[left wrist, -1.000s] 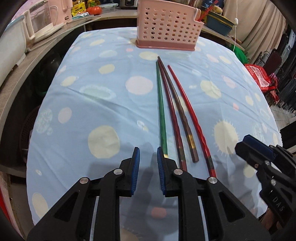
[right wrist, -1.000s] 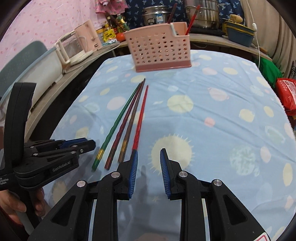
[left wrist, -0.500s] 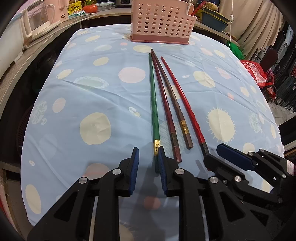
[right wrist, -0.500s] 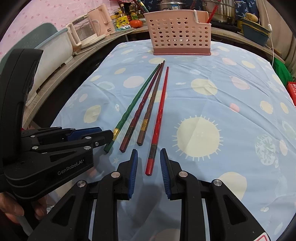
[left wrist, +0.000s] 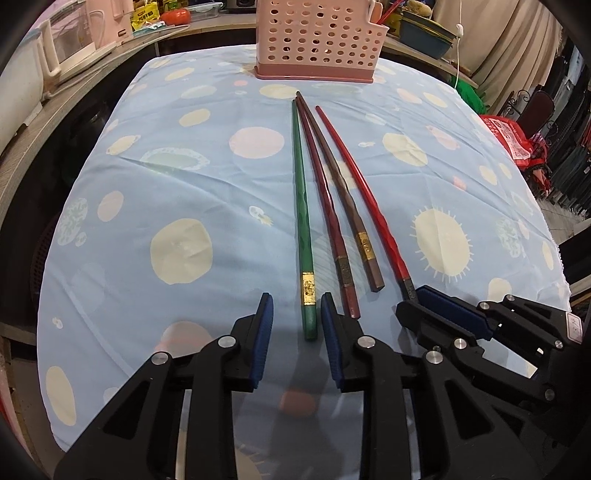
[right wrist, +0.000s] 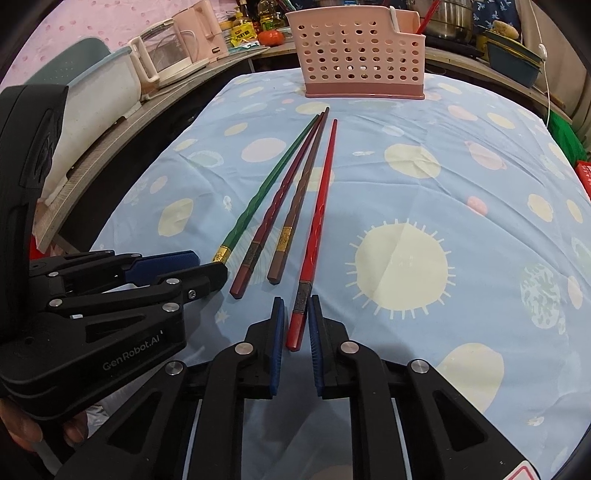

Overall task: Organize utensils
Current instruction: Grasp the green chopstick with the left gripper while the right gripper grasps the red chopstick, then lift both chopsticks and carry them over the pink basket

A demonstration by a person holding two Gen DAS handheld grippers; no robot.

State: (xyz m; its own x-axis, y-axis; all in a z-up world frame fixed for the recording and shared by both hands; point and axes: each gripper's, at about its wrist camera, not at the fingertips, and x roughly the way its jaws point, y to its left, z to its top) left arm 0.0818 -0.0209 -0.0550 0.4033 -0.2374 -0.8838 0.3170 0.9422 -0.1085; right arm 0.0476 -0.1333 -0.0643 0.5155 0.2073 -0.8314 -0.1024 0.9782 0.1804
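Observation:
Several long chopsticks lie side by side on the blue spotted tablecloth: a green one, a dark red one, a brown one and a bright red one. My left gripper is open, its jaws on either side of the green chopstick's near end. My right gripper has its jaws narrowed around the bright red chopstick's near end; whether they press it I cannot tell. A pink perforated utensil basket stands at the table's far end, also in the right wrist view.
A counter at the left holds a pink kettle, a white appliance, bottles and a tomato. Pots and a teal basin are behind the basket. A red bag and chairs stand off the table's right edge.
Both grippers moved forward onto the chopsticks' near ends. The left jaws came around the green chopstick. The right jaws narrowed around the bright red one.

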